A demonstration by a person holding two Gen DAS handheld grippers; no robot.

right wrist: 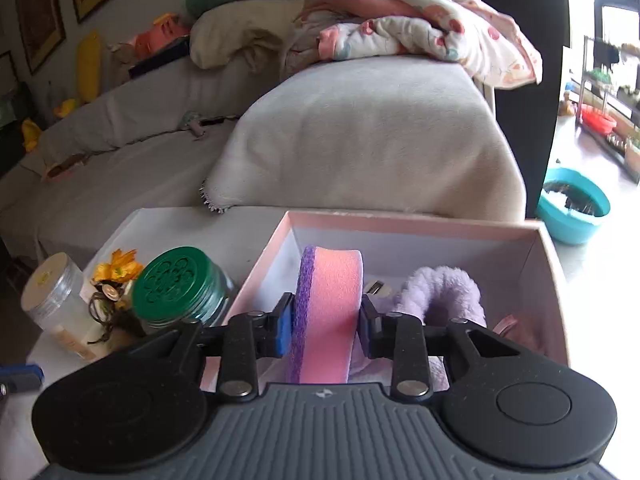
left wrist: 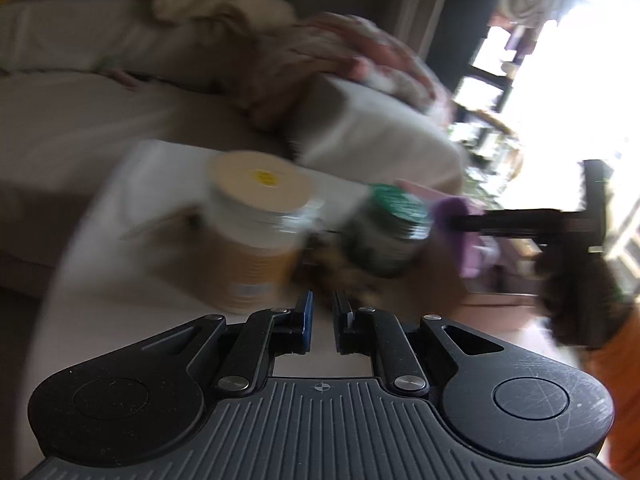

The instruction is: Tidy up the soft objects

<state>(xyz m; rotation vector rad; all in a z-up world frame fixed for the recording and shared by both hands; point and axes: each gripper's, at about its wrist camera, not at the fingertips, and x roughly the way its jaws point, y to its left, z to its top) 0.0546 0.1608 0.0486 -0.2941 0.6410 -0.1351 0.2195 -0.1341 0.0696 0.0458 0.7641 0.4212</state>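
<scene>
The right gripper (right wrist: 325,322) is seen clamped on a pink sponge (right wrist: 328,316) with a purple scouring face, the sponge stood on edge between the two blue pads and squeezed in slightly at the waist. It is held over the near end of a pale pink box (right wrist: 408,222), open at the top, and a fluffy lilac item (right wrist: 440,292) is seen lying inside that box just to the right of the sponge. To the left of the box, on the white table (right wrist: 188,224), a green-lidded jar (right wrist: 180,284) is set, with a small orange flower decoration (right wrist: 116,270) beside it and a clear jar with a cream lid (right wrist: 52,288) further left. Behind the table a sofa arm draped in a grey throw (right wrist: 372,136) is shown, and a patterned blanket (right wrist: 420,24) is piled on top of it. In the left wrist view everything is smeared by motion blur. The left gripper (left wrist: 322,312) is seen with its fingers drawn close together and nothing caught between them, just a narrow slit left. Ahead of it the cream-lidded jar (left wrist: 260,220) and the green-lidded jar (left wrist: 384,232) are made out, and off to the right a purple shape held on a dark gripper is glimpsed.
</scene>
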